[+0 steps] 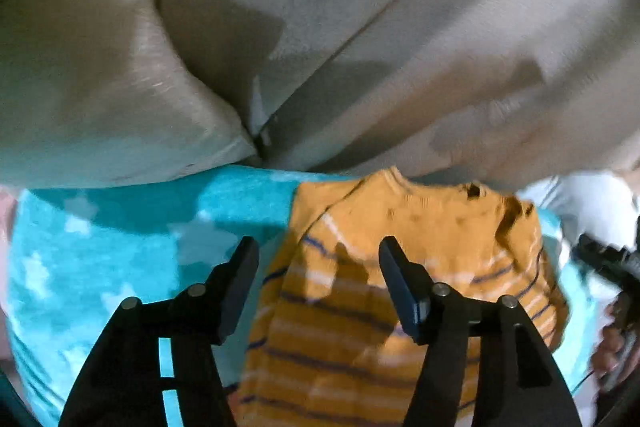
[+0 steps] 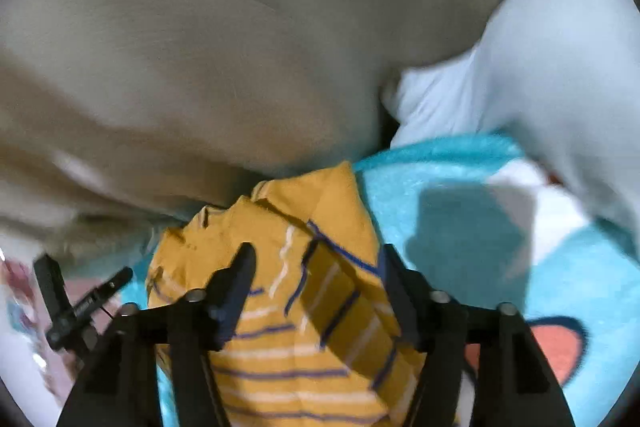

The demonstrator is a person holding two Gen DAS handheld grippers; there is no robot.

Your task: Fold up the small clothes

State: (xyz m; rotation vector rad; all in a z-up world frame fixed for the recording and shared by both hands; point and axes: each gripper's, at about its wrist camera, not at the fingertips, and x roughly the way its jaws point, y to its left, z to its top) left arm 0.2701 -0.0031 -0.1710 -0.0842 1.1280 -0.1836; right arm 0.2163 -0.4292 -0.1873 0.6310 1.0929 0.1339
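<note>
A small mustard-yellow sweater (image 1: 384, 267) with white and blue stripes lies on a turquoise blanket (image 1: 100, 259). Its sleeves are folded in over the body, and its neck points toward the sofa back. My left gripper (image 1: 318, 251) is open and empty, hovering over the sweater's left edge. My right gripper (image 2: 316, 259) is open and empty, hovering over the sweater (image 2: 288, 327) and its folded right sleeve. The right gripper shows at the right edge of the left wrist view (image 1: 608, 259). The left gripper shows at the left edge of the right wrist view (image 2: 80, 299).
Beige sofa cushions (image 1: 360, 7) rise right behind the blanket. A pale blue pillow (image 2: 532, 67) lies at the right. The blanket (image 2: 460, 227) has white stars and a red and white figure at its right side.
</note>
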